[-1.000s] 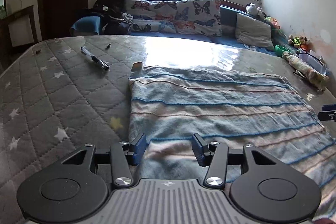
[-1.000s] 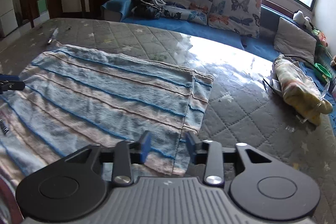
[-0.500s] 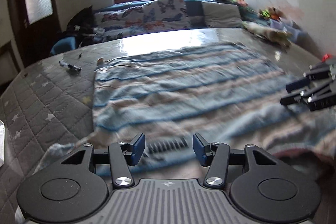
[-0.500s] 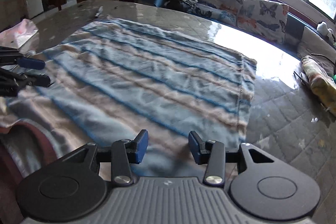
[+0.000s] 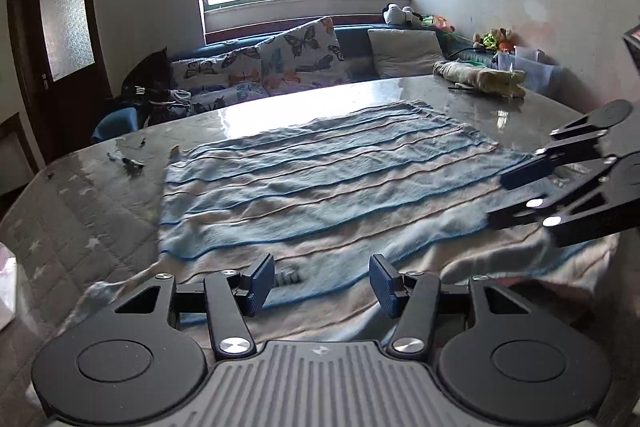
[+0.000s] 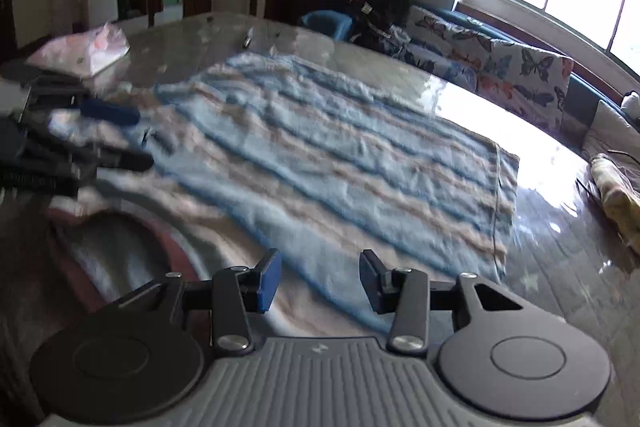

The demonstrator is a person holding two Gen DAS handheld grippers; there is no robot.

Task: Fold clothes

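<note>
A blue and beige striped cloth lies spread flat on a grey quilted surface. Its near edge hangs over the rim at the front. My left gripper hovers open just over the near left part of the cloth, with nothing between its fingers. Further right along the same near edge, my right gripper is open too and holds nothing. The right wrist view is blurred.
A pen lies past the cloth's far left corner. A rolled yellowish bundle sits at the far right. A pink-white bag rests at the left. A sofa with butterfly cushions runs behind.
Both grippers have drawn back along the cloth to its near edge and rolled. Each now sees the other from the side. Nothing was taken hold of.
</note>
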